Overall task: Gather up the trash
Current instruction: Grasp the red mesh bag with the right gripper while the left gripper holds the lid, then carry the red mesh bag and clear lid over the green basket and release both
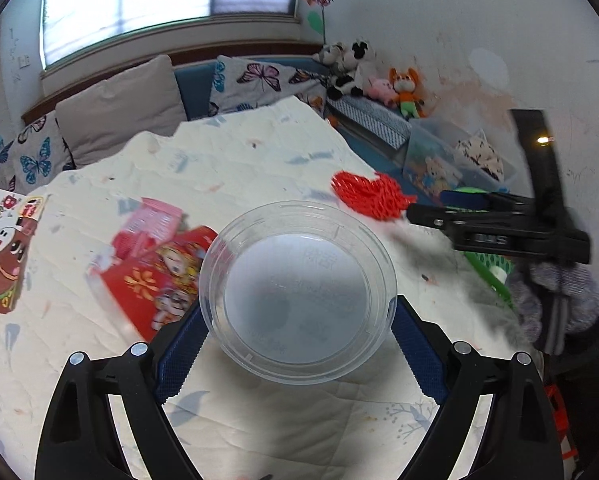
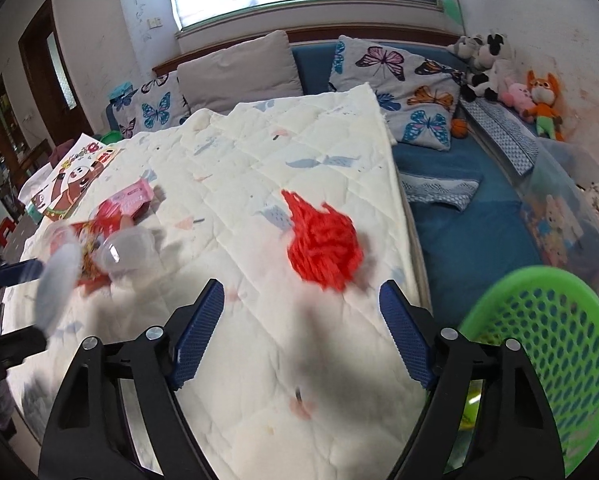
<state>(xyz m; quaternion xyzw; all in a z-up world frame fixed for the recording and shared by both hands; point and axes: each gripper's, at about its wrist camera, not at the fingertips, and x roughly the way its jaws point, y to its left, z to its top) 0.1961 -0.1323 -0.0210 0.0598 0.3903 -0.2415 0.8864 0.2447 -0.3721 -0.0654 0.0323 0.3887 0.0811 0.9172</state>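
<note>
A clear plastic tub (image 1: 297, 294) is gripped between the left gripper's (image 1: 299, 340) pads above the quilt (image 1: 239, 168), while the empty, parted right gripper (image 2: 301, 336) is aimed at the red mesh (image 2: 323, 242) just beyond; closing on it and carrying it right to the green basket (image 2: 555, 364) is probably called for next.

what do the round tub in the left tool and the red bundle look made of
Round tub: clear, glossy thin plastic, it seems; the quilt shows through its base.
Red bundle: looks like soft plastic mesh netting or yarn, matte; blur leaves it open.
</note>
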